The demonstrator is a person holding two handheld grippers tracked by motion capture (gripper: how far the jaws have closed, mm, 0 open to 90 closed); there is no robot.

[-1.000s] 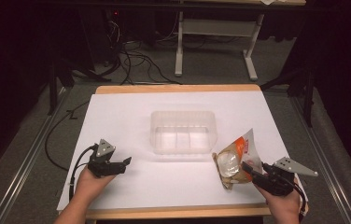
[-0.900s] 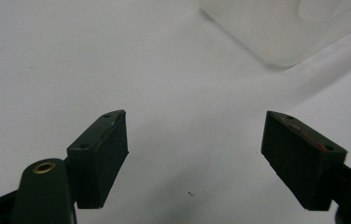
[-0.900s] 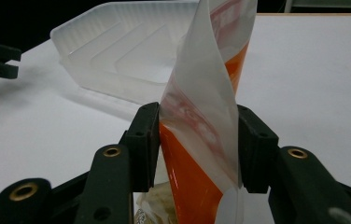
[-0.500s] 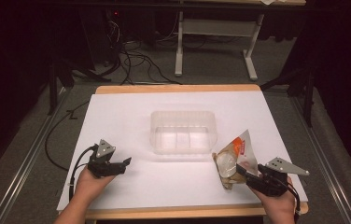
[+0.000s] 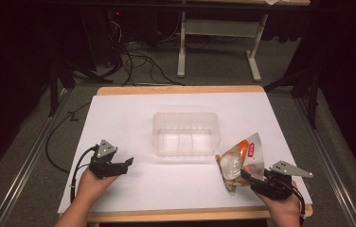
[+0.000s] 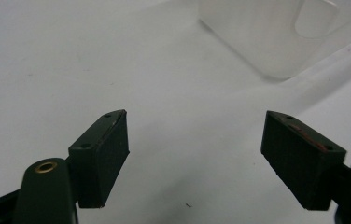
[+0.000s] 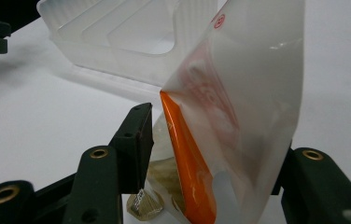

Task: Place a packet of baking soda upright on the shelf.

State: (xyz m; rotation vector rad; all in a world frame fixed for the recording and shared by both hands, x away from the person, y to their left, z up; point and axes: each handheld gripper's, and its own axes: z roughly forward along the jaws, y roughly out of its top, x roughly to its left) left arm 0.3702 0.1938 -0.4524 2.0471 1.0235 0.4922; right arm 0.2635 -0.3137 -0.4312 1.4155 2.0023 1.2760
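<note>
A white table [image 5: 133, 118] with a wooden edge carries a clear plastic container [image 5: 186, 133] near its middle, shallow and ribbed into compartments on its floor; a snack bag [image 5: 240, 160], clear film with an orange band and pale contents, lies on the white surface just to the right of the container's near right corner, its upper corner standing up off the table. The right gripper [image 5: 251, 178], held in the person's right hand [image 5: 282, 208] at the table's near right edge, reaches to the bag's lower end; in the right gripper view its jaws stand either side of the bag [image 7: 220, 140], the left one pressed against the film and the right one mostly hidden behind it, so the claw is pinching the bag; the container [image 7: 131, 42] rises just behind. The left gripper [image 5: 121, 163] sits low over the near left part of the table in the person's left hand [image 5: 91, 187], pointing toward the container and well apart from it; in the left gripper view its jaws are spread wide with bare white surface between them, and a corner of the container [image 6: 276, 32] shows at the upper right.
</note>
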